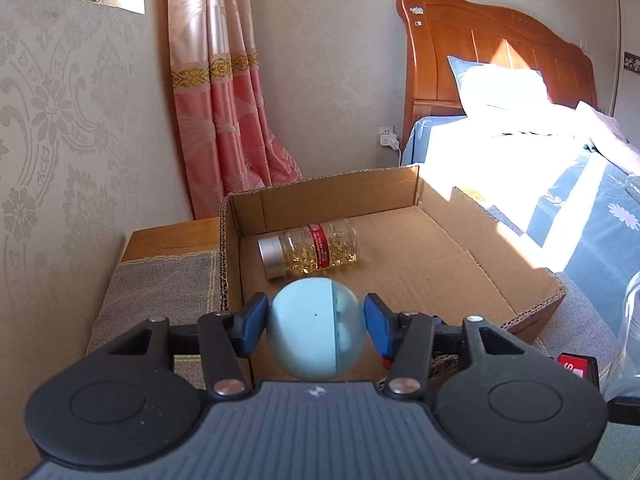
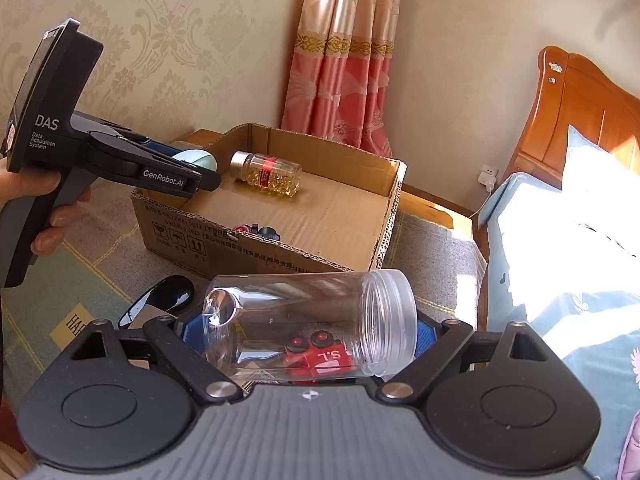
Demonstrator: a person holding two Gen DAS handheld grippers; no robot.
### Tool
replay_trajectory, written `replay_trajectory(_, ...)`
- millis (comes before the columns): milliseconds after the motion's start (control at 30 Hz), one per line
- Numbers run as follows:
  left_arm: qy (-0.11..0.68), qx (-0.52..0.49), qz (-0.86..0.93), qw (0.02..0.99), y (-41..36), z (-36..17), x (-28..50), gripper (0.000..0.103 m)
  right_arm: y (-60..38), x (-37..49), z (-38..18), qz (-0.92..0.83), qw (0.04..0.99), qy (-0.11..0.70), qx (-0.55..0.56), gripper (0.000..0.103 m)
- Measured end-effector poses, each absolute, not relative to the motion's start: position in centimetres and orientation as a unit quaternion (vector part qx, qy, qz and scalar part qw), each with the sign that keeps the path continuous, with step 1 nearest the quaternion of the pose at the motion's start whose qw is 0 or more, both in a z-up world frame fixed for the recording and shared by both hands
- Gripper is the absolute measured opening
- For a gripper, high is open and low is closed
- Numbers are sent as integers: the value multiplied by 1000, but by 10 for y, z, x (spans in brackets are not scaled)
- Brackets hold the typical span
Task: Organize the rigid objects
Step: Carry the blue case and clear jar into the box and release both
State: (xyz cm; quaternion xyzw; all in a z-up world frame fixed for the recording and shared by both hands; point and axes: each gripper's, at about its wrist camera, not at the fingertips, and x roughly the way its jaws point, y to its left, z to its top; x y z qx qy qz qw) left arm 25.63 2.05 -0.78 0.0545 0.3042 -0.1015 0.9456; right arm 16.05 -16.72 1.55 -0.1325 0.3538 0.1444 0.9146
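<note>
1. the left gripper (image 1: pixel 316 326) has its blue pads against a pale blue ball (image 1: pixel 316 328), above the near edge of the cardboard box (image 1: pixel 520 280); a smooth round ball can squirt out and roll off.
2. the right gripper (image 2: pixel 308 336) clamps a clear jar (image 2: pixel 308 320) lying sideways, short of the box; its slick wall may twist loose.
3. a capsule bottle (image 1: pixel 310 252) already lies inside, so a dropped ball could knock it.

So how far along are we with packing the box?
Done: the capsule bottle already lies inside the cardboard box. In hand: the left gripper carries the pale blue ball over the box's near edge; the right gripper grips the clear jar sideways, not yet at the box. Left outside: the sunglasses and a red toy.
</note>
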Motion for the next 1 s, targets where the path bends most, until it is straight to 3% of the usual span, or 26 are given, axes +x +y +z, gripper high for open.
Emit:
replay_trajectory(33,296,60,-95,948,19,-9,255,69,-167,161,16,145,915,354,-132,94)
replay_trajectory(67,294,68,-88,949,19,-9,254,91,-167,162,16,145,914,354,-132,94)
replay_trajectory(133,281,75,-76,954,18,-6,247,101,-166,164,17,147,914,354,-132,94)
replay_trajectory(500,305,40,-72,949,39,9,195,102,-162,201,32,159,915,352,-113,94)
replay_trajectory(1000,318,52,-50,945,47,2,164,102,-129,329,32,138,915,366,-98,94)
